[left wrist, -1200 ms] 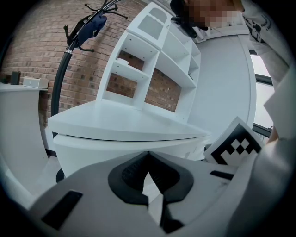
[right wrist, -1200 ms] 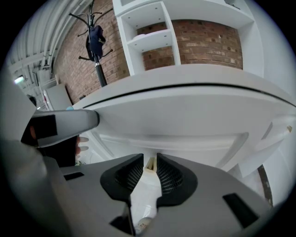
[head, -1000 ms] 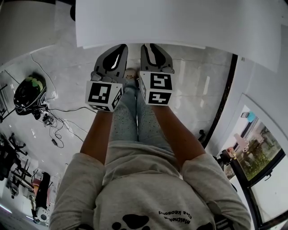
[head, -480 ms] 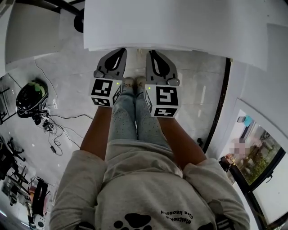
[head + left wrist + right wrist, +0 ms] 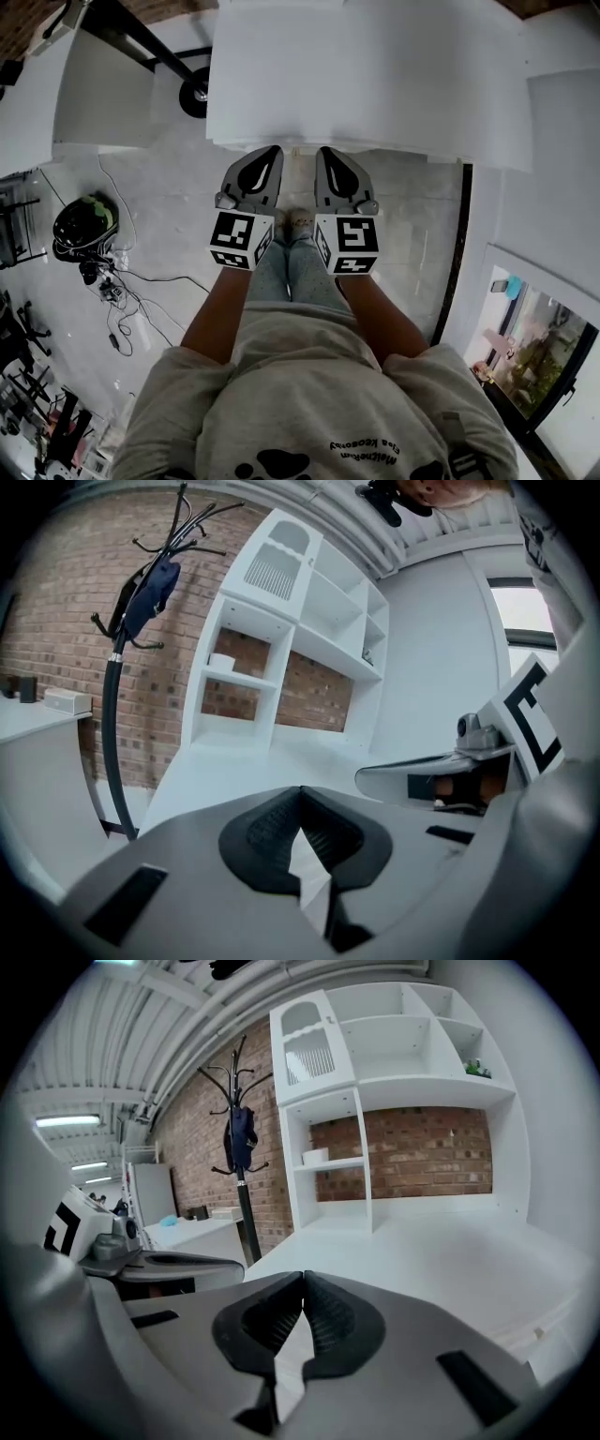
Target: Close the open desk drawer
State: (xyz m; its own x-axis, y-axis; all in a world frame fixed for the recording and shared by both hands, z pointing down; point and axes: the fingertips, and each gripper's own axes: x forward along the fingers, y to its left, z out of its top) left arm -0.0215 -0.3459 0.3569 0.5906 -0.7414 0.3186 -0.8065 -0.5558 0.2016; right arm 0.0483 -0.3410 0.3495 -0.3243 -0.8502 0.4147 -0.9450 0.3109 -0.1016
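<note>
White desk (image 5: pixel 366 75), glossy pale floor (image 5: pixel 178 202) bearing helmet (image 5: pixel 84 225), tangled cables (image 5: pixel 122 292)

The white desk (image 5: pixel 375 75) stood directly ahead of the left gripper (image 5: pixel 274 151) and right gripper (image 5: pixel 322 151), its flat top level and its front edge just beyond both tips. Its drawer could not be made out.

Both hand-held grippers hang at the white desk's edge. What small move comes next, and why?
Probably lower the right hand-held gripper toward the front of the desk to find the drawer: it and the left hand-held gripper are shut, empty and touching nothing.
</note>
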